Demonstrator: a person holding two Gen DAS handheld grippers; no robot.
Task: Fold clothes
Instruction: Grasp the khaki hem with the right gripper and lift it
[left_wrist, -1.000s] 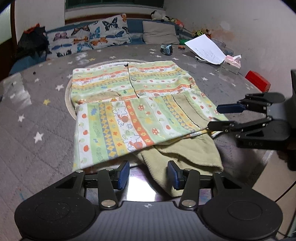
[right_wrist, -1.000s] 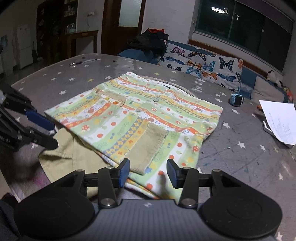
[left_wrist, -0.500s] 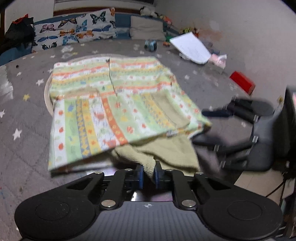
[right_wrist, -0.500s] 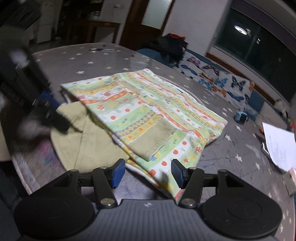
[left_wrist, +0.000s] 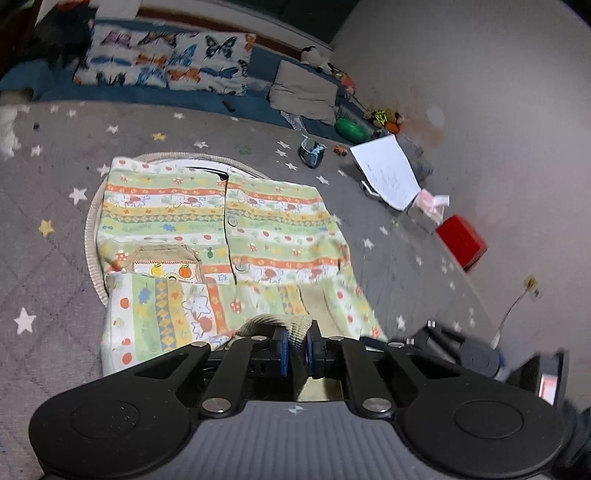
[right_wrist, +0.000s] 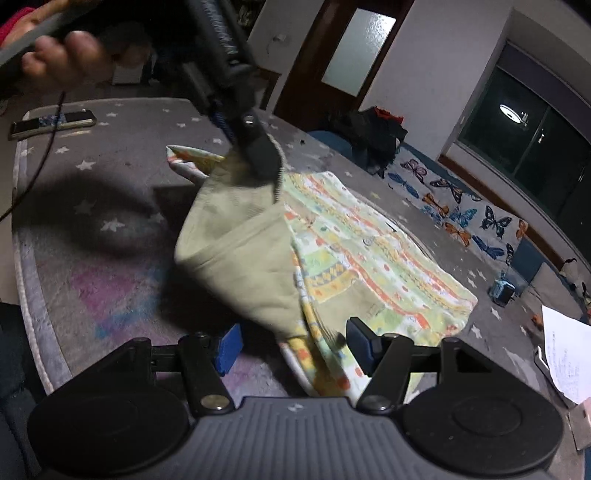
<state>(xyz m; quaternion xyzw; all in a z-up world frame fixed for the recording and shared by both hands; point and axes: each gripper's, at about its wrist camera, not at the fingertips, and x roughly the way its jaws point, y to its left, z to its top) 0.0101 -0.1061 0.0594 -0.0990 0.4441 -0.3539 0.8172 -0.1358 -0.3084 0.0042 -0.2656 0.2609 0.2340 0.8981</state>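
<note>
Gripping the olive ribbed hem (left_wrist: 291, 325) of a partly folded, colourful striped child's garment (left_wrist: 221, 236) between closed left gripper (left_wrist: 294, 350) fingers, we hold our right gripper (right_wrist: 293, 349) open over its near corner, with folds left.

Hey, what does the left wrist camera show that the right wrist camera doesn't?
Only the left wrist view: the red rectangular box near the wall, and the left claw shut on the khaki ribbed cuff. Only the right wrist view: a dark phone on the table, and the open right claw. Both show the colourful striped children's garment and the white paper sheet.
</note>
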